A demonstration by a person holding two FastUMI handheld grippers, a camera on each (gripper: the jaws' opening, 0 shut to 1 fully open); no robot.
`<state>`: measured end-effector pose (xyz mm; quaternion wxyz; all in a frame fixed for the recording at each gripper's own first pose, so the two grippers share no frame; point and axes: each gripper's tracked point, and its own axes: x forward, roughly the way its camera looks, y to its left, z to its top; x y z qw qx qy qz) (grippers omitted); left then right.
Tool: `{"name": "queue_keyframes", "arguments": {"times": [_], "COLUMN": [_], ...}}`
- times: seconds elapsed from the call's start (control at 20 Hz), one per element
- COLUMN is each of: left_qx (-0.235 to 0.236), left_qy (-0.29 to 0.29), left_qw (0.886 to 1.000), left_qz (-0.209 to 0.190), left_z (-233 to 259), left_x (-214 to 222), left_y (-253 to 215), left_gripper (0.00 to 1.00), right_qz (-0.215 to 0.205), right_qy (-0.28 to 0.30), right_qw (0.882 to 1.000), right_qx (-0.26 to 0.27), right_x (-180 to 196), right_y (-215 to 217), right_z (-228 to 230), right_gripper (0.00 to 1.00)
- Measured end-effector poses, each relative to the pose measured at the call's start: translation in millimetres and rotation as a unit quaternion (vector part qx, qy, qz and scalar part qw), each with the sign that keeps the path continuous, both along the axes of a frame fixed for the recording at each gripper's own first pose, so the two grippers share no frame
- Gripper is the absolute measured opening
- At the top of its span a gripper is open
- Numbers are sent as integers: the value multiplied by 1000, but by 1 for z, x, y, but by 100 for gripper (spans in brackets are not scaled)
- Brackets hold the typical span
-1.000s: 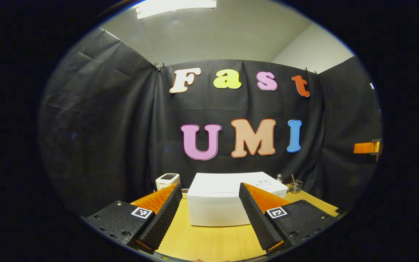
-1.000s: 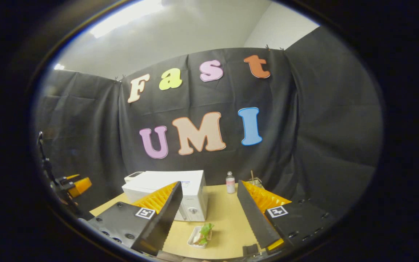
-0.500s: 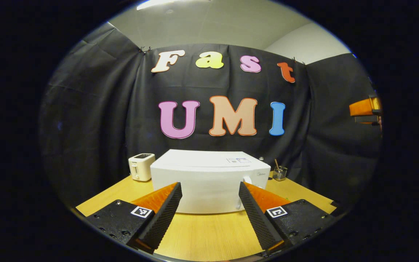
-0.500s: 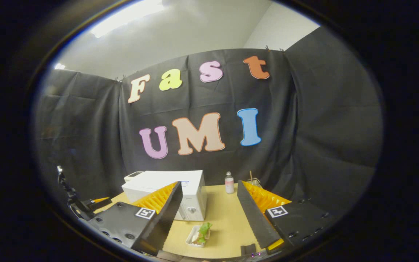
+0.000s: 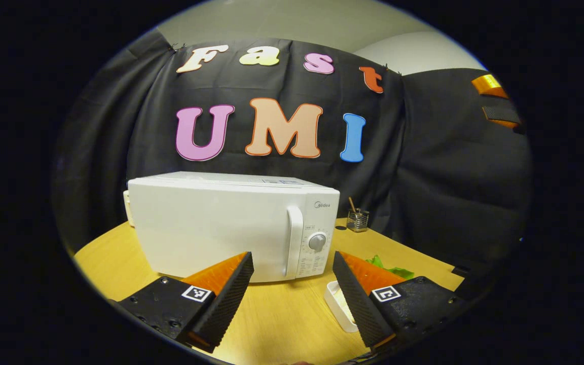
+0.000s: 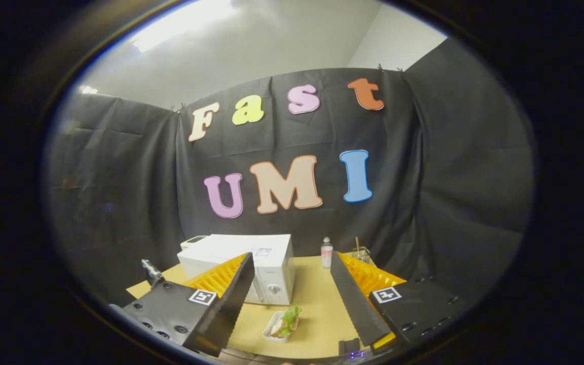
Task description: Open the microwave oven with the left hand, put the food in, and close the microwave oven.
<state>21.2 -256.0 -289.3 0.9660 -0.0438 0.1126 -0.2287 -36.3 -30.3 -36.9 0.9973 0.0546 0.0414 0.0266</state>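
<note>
Microwave (image 5: 231, 225) door shut; your left tool (image 5: 292, 276) gapes, handle (image 5: 294, 241) at 12 — food tray (image 5: 340, 304) at 4, don't clip it.

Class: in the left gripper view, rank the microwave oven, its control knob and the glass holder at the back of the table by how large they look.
1. microwave oven, by far the largest.
2. glass holder.
3. control knob.
The last two look close in size, and the holder stands farther back, so their order is unsure.
</note>
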Motion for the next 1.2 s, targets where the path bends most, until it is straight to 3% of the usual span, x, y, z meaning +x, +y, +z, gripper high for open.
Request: {"name": "queue_keyframes", "arguments": {"times": [0.15, 0.25, 0.6, 0.9, 0.95, 1.0, 1.15, 1.2], "left_qx": [5, 14, 40, 36, 36, 36, 42, 45], "left_qy": [16, 21, 39, 36, 36, 35, 35, 30], "left_qw": [1000, 1000, 998, 997, 998, 998, 997, 997], "left_qz": [-10, 0, 30, 49, 46, 45, 45, 49], "left_z": [-23, -35, -70, -77, -77, -79, -80, -80], "left_x": [17, 32, 77, 98, 99, 101, 101, 101], "left_y": [-20, -23, -42, -42, -44, -47, -50, -50], "left_gripper": [98, 93, 92, 69, 57, 54, 30, 31], "right_qz": [5, 5, 7, -1, -4, -9, -13, -13], "right_qy": [0, -5, -12, -2, 1, 2, 12, 15], "right_qw": [1000, 1000, 1000, 1000, 1000, 1000, 1000, 1000], "right_qx": [-6, -5, 2, -2, 0, 5, 13, 14], "right_x": [-7, -9, -11, -8, -6, -4, -2, -1], "right_y": [-1, -2, -9, -28, -32, -36, -42, -42], "right_z": [-2, 0, -5, -26, -29, -33, -44, -47], "right_gripper": [92, 92, 92, 91, 92, 92, 92, 92]}}
